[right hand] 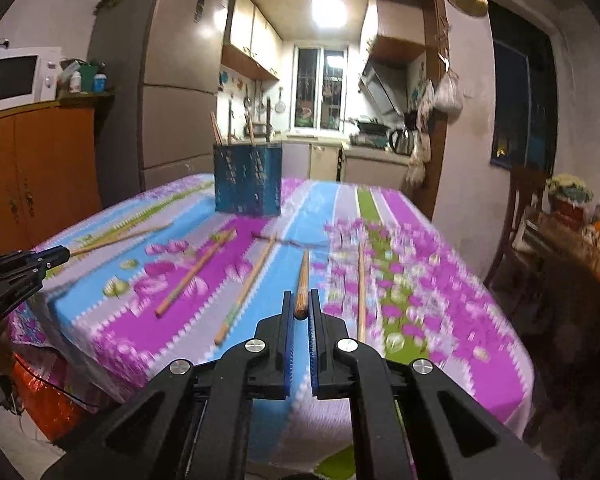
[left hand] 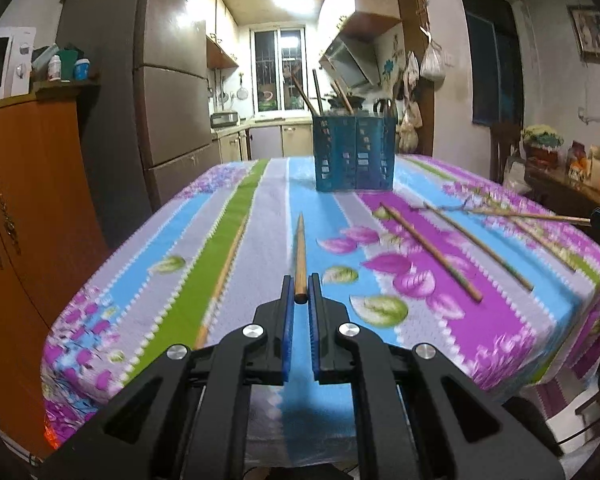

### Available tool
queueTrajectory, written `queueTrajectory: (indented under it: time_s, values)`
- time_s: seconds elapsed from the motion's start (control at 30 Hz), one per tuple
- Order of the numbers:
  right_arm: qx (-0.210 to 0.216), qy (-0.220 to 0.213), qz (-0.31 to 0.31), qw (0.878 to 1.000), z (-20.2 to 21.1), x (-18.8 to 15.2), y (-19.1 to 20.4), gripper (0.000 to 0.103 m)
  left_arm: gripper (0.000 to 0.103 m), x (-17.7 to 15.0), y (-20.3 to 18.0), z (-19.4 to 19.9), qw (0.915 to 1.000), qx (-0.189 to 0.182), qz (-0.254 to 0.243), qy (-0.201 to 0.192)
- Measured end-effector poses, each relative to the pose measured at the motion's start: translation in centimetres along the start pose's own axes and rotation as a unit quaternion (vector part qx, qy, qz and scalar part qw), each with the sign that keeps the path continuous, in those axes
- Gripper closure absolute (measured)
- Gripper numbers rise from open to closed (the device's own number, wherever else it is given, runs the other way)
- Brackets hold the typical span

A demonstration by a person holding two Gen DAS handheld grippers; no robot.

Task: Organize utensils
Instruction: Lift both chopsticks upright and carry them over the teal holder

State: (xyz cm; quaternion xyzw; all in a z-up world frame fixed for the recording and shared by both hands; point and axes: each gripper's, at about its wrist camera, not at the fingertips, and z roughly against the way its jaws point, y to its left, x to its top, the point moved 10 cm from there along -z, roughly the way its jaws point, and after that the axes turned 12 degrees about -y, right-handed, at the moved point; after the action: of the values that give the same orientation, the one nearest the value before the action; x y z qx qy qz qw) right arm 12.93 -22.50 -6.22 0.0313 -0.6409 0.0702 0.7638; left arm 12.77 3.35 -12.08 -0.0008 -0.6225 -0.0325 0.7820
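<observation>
My left gripper (left hand: 300, 285) is shut on the thick end of a wooden chopstick (left hand: 300, 256), which points ahead over the table toward the blue utensil holder (left hand: 354, 154). My right gripper (right hand: 301, 299) is shut on another wooden chopstick (right hand: 302, 280), held above the cloth. The blue utensil holder (right hand: 247, 179) stands at the far side with several chopsticks in it. Loose chopsticks lie on the flowered tablecloth (left hand: 260, 208): one (left hand: 224, 276) at my left, two (left hand: 432, 253) (left hand: 480, 246) at the right. In the right wrist view the left gripper (right hand: 62, 255) shows at the left edge.
More loose chopsticks (right hand: 196, 272) (right hand: 246, 288) (right hand: 361, 292) lie on the cloth (right hand: 440, 320). A wooden cabinet (left hand: 28, 208) and a fridge (left hand: 172, 92) stand left of the table. A chair (right hand: 520, 224) and a cluttered side table (right hand: 580, 240) are at the right.
</observation>
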Motion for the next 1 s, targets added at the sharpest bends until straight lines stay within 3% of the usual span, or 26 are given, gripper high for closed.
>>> queueTrajectory:
  time_s: [0.17, 0.5, 1.0]
  values:
    - [0.007, -0.038, 0.016, 0.999, 1.0, 4.2, -0.2, 0.095, 0.098, 3.3, 0.8, 1.0, 0.9994, -0.003, 0.023, -0.024]
    - [0.024, -0.093, 0.040, 0.995, 1.9, 10.6, 0.0, 0.095, 0.098, 9.7, 1.6, 2.7, 0.9969, -0.011, 0.021, -0.074]
    - [0.074, -0.075, -0.016, 0.994, -0.3, 13.8, -1.0, 0.095, 0.098, 14.7, 0.7, 2.9, 0.9942, -0.045, 0.022, -0.095]
